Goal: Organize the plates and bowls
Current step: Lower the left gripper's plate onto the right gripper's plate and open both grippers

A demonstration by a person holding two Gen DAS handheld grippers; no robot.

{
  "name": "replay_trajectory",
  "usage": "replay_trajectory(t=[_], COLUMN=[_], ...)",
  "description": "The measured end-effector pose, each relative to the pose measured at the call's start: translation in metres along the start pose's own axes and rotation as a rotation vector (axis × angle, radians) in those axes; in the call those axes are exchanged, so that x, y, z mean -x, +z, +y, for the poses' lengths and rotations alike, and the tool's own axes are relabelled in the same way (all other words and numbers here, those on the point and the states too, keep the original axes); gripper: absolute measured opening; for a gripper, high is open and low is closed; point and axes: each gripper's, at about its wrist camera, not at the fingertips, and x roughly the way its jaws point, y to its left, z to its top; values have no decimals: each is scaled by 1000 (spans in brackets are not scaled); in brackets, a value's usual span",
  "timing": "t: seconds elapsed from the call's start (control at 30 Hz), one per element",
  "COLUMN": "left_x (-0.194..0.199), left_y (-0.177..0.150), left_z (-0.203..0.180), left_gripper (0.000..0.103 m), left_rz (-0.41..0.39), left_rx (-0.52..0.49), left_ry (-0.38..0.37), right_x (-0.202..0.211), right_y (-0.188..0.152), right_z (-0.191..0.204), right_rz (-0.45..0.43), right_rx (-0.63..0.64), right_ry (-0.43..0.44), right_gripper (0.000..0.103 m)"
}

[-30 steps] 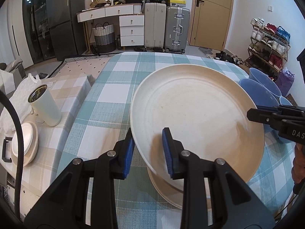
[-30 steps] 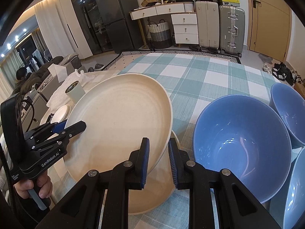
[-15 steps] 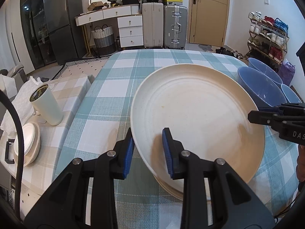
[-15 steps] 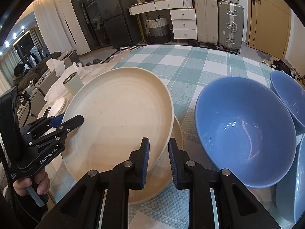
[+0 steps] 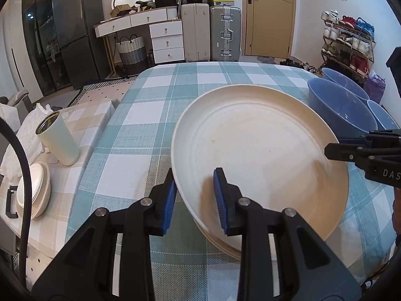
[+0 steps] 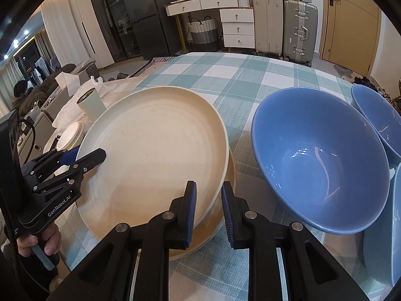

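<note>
A large cream plate (image 5: 260, 155) is held at both sides, just above a second cream plate (image 5: 223, 244) lying on the checked table. My left gripper (image 5: 195, 195) is shut on the near rim of the upper plate. My right gripper (image 6: 209, 205) is shut on the opposite rim of the same plate (image 6: 155, 155); the lower plate (image 6: 225, 213) shows under it. A big blue bowl (image 6: 318, 155) stands right of the plates, with two more blue bowls (image 6: 376, 118) beside it. The right gripper also shows in the left wrist view (image 5: 333, 145).
The checked tablecloth (image 5: 160, 115) covers the table. A side table on the left holds a pale green tumbler (image 5: 59, 140), white tissue and a stack of small white dishes (image 5: 37, 195). Suitcases, drawers and a shoe rack stand far behind.
The upper plate, held in both grippers, has come down and levelled out closer to the lower plate. Both grips are unchanged.
</note>
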Motion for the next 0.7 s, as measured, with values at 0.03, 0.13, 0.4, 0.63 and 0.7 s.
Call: replay_trajectory(t=[0.03,0.13,0.4,0.63,0.7], left_x=[-1,-3,-11,-16,-18], left_y=[-1,-2,-8,-11,-11], left_z=[-1,-4,-7,-8,-9], left_gripper=[25,25,26,27,27], left_rz=[0,1,17,21,22], left_rx=[-1,-10,-21,-33,-34], left_ry=[0,2,13,20,19], right_x=[0,-1,-7,-11,-11], right_y=[0,-2,-8,-10,-10], right_z=[1,2,1,3,4], right_rz=[0,3,20,27,27], right_rx=[3,16,9,20,21], right_ry=[-7,-26,-31,-47,-50], right_gripper=[21,21,21,21,21])
